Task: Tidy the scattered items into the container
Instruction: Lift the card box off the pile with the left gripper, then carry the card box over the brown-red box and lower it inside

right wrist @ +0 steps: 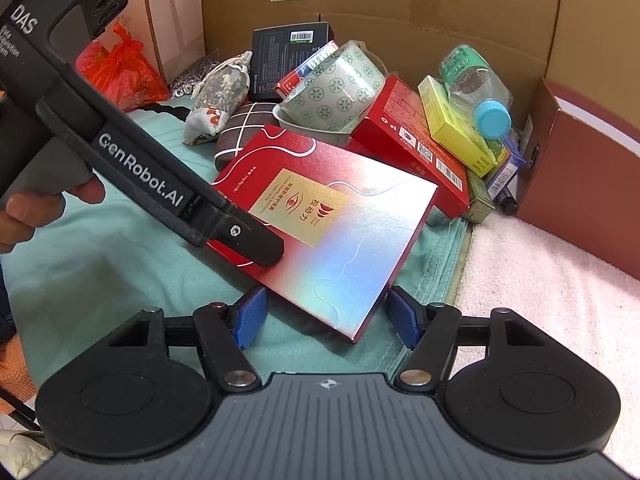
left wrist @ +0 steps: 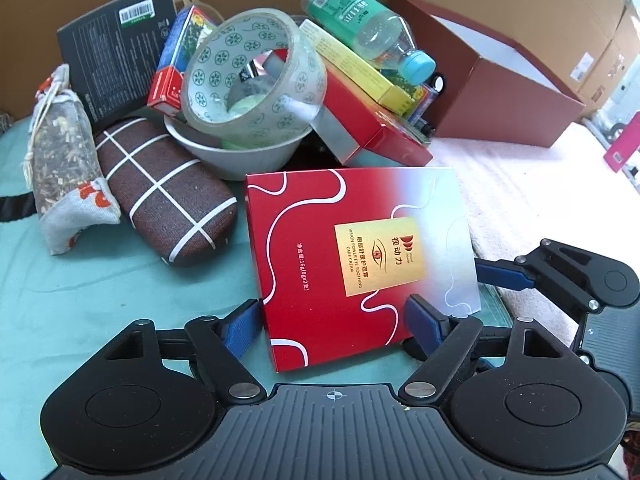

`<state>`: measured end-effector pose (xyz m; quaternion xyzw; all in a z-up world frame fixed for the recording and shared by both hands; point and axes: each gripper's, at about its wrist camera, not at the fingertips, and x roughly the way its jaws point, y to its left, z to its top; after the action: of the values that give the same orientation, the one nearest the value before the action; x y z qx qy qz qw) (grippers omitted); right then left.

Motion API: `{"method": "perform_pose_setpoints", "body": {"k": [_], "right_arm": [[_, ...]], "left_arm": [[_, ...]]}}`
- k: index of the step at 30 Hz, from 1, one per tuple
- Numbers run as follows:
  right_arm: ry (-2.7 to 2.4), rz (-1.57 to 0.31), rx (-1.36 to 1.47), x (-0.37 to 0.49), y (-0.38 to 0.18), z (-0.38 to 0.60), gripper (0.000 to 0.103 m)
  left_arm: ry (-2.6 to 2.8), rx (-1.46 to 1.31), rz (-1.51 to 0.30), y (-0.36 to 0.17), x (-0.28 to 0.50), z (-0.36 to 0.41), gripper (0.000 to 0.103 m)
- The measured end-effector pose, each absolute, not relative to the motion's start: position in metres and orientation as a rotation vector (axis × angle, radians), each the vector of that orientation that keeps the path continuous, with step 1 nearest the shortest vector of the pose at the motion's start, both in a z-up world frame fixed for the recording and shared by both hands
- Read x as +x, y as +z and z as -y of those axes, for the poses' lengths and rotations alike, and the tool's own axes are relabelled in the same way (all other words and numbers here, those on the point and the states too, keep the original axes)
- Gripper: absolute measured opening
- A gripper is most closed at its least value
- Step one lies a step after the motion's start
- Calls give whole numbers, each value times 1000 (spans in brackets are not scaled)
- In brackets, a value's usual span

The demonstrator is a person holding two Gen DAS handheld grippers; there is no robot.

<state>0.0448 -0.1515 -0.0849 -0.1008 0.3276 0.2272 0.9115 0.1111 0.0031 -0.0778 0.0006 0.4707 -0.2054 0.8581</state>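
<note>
I am at the start of the tidying: nothing looks moved into the container [left wrist: 500, 96] yet, and it stands open at my 2 o'clock, well apart from the heap. The thing in hand is the flat red box [left wrist: 320, 240], lying tilted at 12 o'clock, its far edge near the heap and its near corner toward me. My left tongs [left wrist: 334, 314] are spread wide across this near part; one pad [left wrist: 244, 320] seems to touch the left edge and the other covers the bottom edge, but I cannot tell if they really press. My right tongs [right wrist: 326, 306] are spread too, the corner of the box is between the jaws and I see a gap at both pads, so they do not hold it. I judge that the next move needs one sure grip, best on two opposite edges, because the face is glossy and may slip. Then the box must go up and over to 2 o'clock, without touching the bottle [left wrist: 360, 28] or the tape [left wrist: 256, 72] on top of the heap, which could roll down.
</note>
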Motion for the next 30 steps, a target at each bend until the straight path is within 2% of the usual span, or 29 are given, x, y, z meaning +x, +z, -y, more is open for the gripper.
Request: {"method": "perform_pose_setpoints", "body": {"k": [4,13,21,30], "right_arm": [[466,-686,-206,43,-83,153,65],[445,-650,-188,27,-71,163,65],[387,-544,-169,18,-38,189,65],[281,-431,-153,36,6,234,65]], "left_arm": [[-419,16,-980,-74,107,-1,76],[-407,66,-919,-52,89,14,75],[-430,96,-804,-9,85,44,75],[-491,108,-686,41,118,95,75]]}}
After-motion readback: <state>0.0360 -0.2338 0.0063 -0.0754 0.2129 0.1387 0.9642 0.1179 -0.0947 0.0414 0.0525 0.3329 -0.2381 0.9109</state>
